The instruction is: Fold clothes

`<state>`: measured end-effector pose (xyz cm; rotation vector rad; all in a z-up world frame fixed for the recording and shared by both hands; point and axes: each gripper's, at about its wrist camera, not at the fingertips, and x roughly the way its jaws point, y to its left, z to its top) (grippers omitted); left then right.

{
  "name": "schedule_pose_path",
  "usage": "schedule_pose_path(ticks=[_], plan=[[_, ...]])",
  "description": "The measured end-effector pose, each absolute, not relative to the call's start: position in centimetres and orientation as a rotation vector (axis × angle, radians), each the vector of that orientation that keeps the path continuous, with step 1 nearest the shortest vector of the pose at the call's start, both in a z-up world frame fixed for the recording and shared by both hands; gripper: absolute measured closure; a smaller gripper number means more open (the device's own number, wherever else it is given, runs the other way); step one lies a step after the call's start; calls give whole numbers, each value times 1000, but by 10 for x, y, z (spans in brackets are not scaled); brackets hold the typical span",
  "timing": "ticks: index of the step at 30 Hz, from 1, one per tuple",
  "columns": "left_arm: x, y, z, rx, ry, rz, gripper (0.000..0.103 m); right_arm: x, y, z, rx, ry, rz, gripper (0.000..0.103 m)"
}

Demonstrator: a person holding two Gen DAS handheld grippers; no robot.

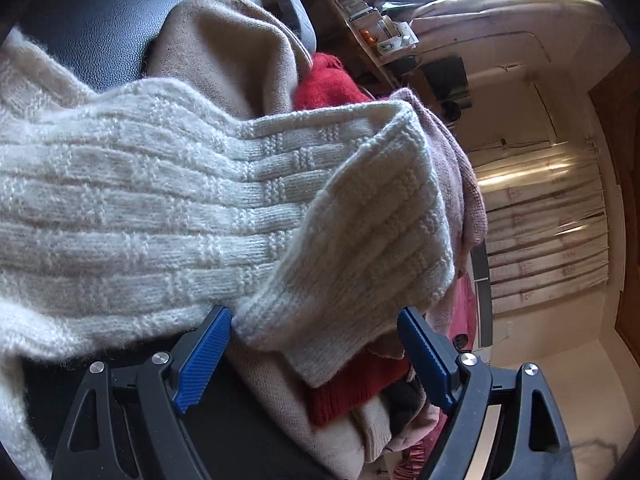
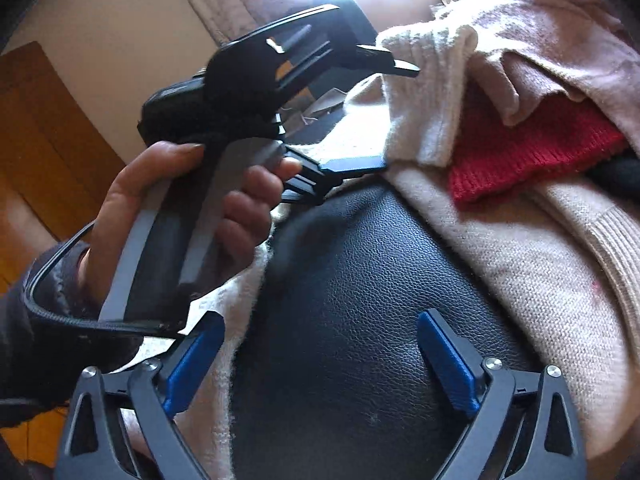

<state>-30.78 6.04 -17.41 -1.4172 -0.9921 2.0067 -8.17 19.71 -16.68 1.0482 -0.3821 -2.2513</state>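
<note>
Left wrist view: the left gripper (image 1: 314,354) stood with its blue pads (image 1: 204,360) spread wide, pinching nothing. A cuffed fold of the cream knit (image 1: 192,200) hung between the pads, its ribbed edge touching the left pad and apart from the right one. The knit lay across the dark leather seat (image 1: 100,28) and filled the left and centre of the view. A beige sweater (image 1: 228,48) lay beyond it, with a red garment (image 1: 328,84) just to the right of that. A pink garment (image 1: 460,160) lay at the right edge of the pile. More red fabric showed beneath the cuff, near the gripper. Curtains (image 1: 548,224) hung at far right, and a cluttered shelf (image 1: 376,28) stood at the far top.

Right wrist view: the right gripper (image 2: 320,364) was likewise spread, with bare seat (image 2: 360,300) between its pads (image 2: 448,364) and nothing gripped. At left, a hand (image 2: 188,216) gripped the handle of the left gripper (image 2: 384,116), whose fingers reached the cuff of the cream knit (image 2: 424,100). The beige sweater (image 2: 540,280) lay at right, the red garment (image 2: 532,148) beyond it, and the pink garment (image 2: 560,40) at far right. A wooden door (image 2: 44,148) stood at left.
</note>
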Motion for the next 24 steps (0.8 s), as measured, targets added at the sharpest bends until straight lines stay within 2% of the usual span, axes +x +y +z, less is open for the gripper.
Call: schedule_pose_path(ticks=[1, 2, 3, 7, 12, 17, 24], plan=[[-308, 65, -172, -1428, -946, 2024, 45, -81, 197, -167, 1038, -380, -2250, 2], [-309, 71, -170, -1446, -886, 2043, 59, -80, 195, -168, 1032, -374, -2249, 1], [-310, 76, -170, -1470, -836, 2059, 86, -79, 194, -168, 1027, -364, -2249, 0], [-304, 81, -160, -1453, -765, 2109, 90, -77, 191, -168, 1021, -346, -2252, 0], [-285, 44, -124, -1308, -835, 2168, 90, -68, 188, -170, 964, -298, -2265, 0], [-259, -37, -72, -1169, -865, 2247, 90, -72, 189, -168, 1005, -354, -2257, 0], [-215, -157, -33, -1158, -763, 2440, 90, -77, 184, -161, 1129, -367, -2266, 0]])
